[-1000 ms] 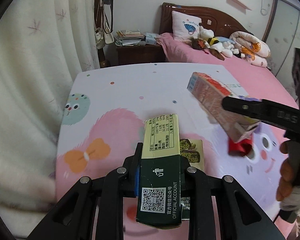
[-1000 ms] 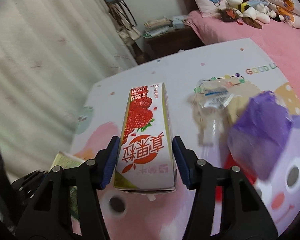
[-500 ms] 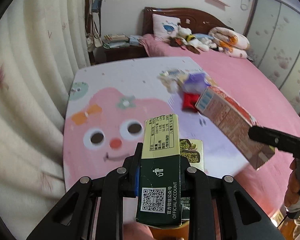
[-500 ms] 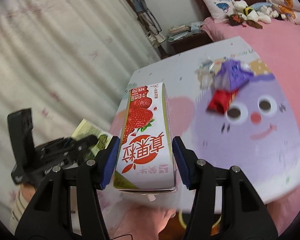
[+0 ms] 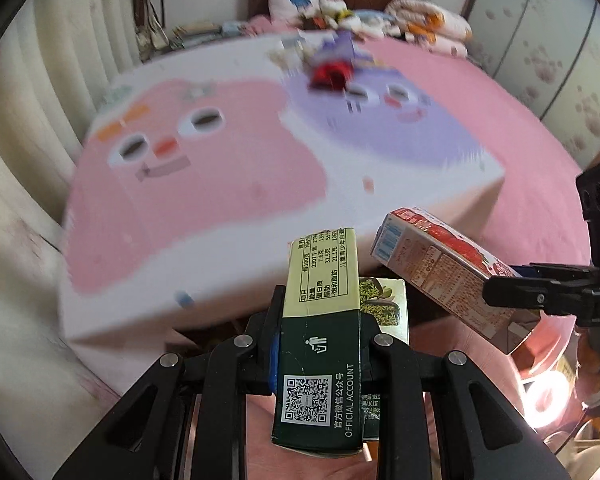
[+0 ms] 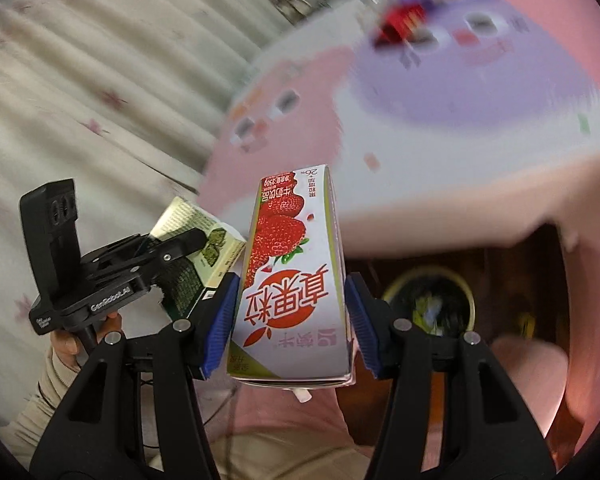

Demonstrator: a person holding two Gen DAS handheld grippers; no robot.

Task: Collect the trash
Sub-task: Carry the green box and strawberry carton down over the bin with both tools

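Note:
My left gripper (image 5: pixel 320 332) is shut on a flattened dark green and yellow snack box (image 5: pixel 324 272) with a QR code. My right gripper (image 6: pixel 290 320) is shut on a strawberry milk carton (image 6: pixel 292 240), its blue pads pressing both sides. Each wrist view shows the other hand's load: the carton (image 5: pixel 432 276) at right, the green box (image 6: pixel 216 248) at left. Both grippers hang off the near edge of the table (image 5: pixel 220 200). A red wrapper (image 5: pixel 332 74) and a purple bag (image 5: pixel 340 46) lie blurred at its far end.
A round yellow-rimmed bin (image 6: pixel 428 308) with litter inside stands on the floor under the table's near edge, just right of the carton. A cream curtain (image 5: pixel 20 100) runs along the left. A pink bed (image 5: pixel 520 120) lies to the right. A hand (image 6: pixel 72 344) holds the left gripper.
Both grippers, still holding their boxes, have drawn back from over the table to beyond its near edge and sunk a little. The bin has come into the right wrist view.

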